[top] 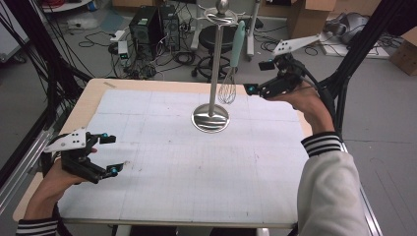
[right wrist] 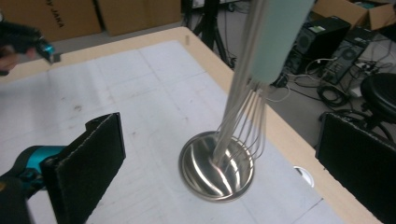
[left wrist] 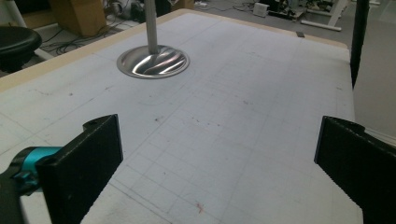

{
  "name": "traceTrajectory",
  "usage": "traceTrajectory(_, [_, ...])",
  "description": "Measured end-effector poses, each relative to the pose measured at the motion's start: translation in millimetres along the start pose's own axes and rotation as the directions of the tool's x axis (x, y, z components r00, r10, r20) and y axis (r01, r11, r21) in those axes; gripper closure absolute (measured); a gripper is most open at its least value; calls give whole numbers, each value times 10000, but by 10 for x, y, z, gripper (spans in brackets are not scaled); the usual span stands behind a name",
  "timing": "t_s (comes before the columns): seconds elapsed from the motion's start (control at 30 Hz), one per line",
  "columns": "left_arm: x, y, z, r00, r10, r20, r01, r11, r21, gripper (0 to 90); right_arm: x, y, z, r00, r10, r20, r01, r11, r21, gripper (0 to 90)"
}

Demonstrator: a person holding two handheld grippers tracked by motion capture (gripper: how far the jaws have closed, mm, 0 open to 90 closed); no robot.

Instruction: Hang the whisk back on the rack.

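Note:
A whisk [top: 232, 69] with a mint-green handle hangs, wire head down, from the top of a steel stand [top: 210, 117] with a round base at the far middle of the table. My right gripper [top: 259, 76] is in the air just right of the whisk, open, with nothing between its jaws. In the right gripper view the whisk [right wrist: 273, 46] hangs close ahead over the stand's base [right wrist: 205, 184], between my open right gripper [right wrist: 219, 163] jaws but apart from them. My left gripper [top: 113, 154] rests low near the table's left front, open and empty. The left gripper [left wrist: 217, 158] looks toward the stand's base [left wrist: 153, 61].
A white grid mat [top: 196, 162] covers most of the wooden table. Computer towers [top: 152, 27], cables and a black stool stand on the floor behind it. Cardboard boxes [top: 307, 14] sit at the back right. Black frame posts [top: 354, 54] flank the table.

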State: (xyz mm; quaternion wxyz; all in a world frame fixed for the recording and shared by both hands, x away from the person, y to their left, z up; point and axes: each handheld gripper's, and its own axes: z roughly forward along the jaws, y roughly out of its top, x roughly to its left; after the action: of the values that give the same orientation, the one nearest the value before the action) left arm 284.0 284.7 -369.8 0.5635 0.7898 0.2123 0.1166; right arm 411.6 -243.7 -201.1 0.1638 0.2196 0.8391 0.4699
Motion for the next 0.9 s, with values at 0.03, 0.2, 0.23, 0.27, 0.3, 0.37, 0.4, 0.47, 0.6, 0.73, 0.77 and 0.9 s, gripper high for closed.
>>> traceTrajectory(0.03, [-3, 1, -1, 10000, -6, -16, 6, 10000, -19, 17, 35, -45, -15, 10000, 6, -45, -6, 10000, -54, 5])
traceTrajectory(0.2, [-25, -5, 23, 10000, 1, 15, -1, 10000, 55, 17, 165, -290, -108, 9997, 11, -260, -19, 9995, -302, 5])
traceTrajectory(0.23, [-29, -4, 29, 10000, 22, 40, -23, 10000, 66, 17, 188, -339, -133, 9996, -33, -294, 20, 9991, -426, 5])
traceTrajectory(0.27, [-35, -4, 33, 10000, 35, 38, -35, 10000, 86, 17, 214, -388, -161, 9995, 39, -323, -57, 9986, -533, 5])
traceTrajectory(0.3, [-41, -3, 39, 10000, 50, 48, -50, 9999, 94, 17, 237, -430, -187, 9997, 78, -237, -89, 9989, -466, 5])
traceTrajectory(0.37, [-52, 0, 43, 10000, 73, 51, -74, 9999, 132, 17, 281, -527, -240, 9994, 146, -308, -166, 9975, -680, 5])
traceTrajectory(0.4, [-58, 0, 44, 10000, 83, 46, -84, 9999, 104, 17, 306, -575, -264, 9993, 239, -287, -260, 9968, -756, 5])
traceTrajectory(0.47, [-72, 3, 39, 9999, 125, 55, -125, 9999, 59, 17, 346, -670, -316, 9992, 283, -275, -305, 9962, -816, 4])
traceTrajectory(0.6, [-102, 1, 31, 9999, 138, 86, -138, 9999, 36, 17, 428, -854, -411, 9986, 478, -242, -502, 9927, -1100, 5])
traceTrajectory(0.73, [-134, -19, 45, 9998, 129, 138, -131, 9998, 138, 17, 519, -1037, -455, 9980, 589, -206, -609, 9915, -1148, 5])
traceTrajectory(0.77, [-140, -22, 46, 9998, 155, 105, -157, 9997, 201, 17, 536, -1082, -455, 9983, 563, -179, -581, 9911, -1197, 5])
traceTrajectory(0.9, [-153, -36, 30, 9999, 136, 34, -137, 9998, 116, 17, 633, -1276, -440, 9983, 579, -27, -578, 9913, -1183, 5])
